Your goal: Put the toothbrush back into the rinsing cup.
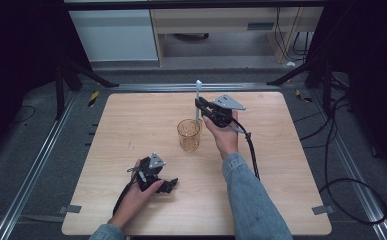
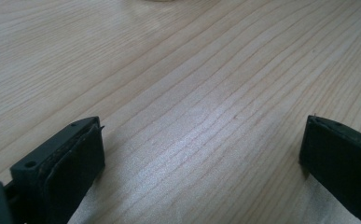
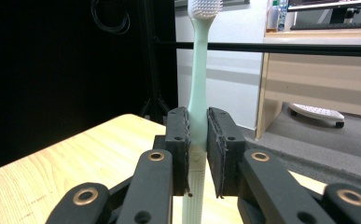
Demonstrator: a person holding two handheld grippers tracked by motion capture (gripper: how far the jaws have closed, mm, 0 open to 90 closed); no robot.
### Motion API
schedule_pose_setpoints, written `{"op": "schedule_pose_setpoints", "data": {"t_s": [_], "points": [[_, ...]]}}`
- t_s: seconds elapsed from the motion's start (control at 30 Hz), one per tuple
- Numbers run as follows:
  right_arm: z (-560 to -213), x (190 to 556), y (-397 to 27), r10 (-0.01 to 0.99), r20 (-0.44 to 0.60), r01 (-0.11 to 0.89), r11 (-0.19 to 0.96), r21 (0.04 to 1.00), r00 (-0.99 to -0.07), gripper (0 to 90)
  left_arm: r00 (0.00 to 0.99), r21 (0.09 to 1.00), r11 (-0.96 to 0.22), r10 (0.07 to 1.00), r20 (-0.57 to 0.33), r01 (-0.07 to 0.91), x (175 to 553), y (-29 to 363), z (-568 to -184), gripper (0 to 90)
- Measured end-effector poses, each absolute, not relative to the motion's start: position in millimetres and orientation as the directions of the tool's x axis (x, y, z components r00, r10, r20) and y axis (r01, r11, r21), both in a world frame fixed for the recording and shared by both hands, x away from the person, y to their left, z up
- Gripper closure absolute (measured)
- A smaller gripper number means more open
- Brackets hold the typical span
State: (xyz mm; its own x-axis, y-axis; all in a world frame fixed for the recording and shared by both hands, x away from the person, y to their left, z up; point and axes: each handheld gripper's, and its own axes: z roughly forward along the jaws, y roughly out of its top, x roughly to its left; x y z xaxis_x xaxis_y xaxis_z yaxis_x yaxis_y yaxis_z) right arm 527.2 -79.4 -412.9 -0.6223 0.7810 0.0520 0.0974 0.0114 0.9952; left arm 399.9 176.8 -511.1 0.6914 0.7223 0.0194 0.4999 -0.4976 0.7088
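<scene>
my right gripper (image 3: 197,154) clamps the light, stiff, slick toothbrush (image 3: 197,93) mid-handle, upright beside the cup (image 1: 189,135); left gripper (image 2: 201,154) gapes empty

Grey carpet floor (image 1: 26,150) surrounds the pale wooden surface (image 1: 281,200). Behind stand a white cabinet (image 1: 113,35) and beige desk (image 1: 221,22); black curtains (image 1: 11,50) flank them.

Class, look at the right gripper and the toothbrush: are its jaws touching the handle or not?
Touching. The right gripper view shows the right gripper with both black pads pressed flat against the pale green toothbrush handle, no gap on either side; the brush stands upright.
</scene>
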Motion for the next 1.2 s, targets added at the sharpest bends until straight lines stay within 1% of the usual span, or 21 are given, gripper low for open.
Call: {"op": "schedule_pose_setpoints", "data": {"t_s": [1.2], "points": [[-442.9, 530.2, -77.5, 0.779, 0.057, 0.15, 0.047, 0.988, -0.624, 79.1, 0.691, 0.709, -0.497, 0.722, 0.02, 0.5, 399.9, 176.8, -511.1, 0.0]]}}
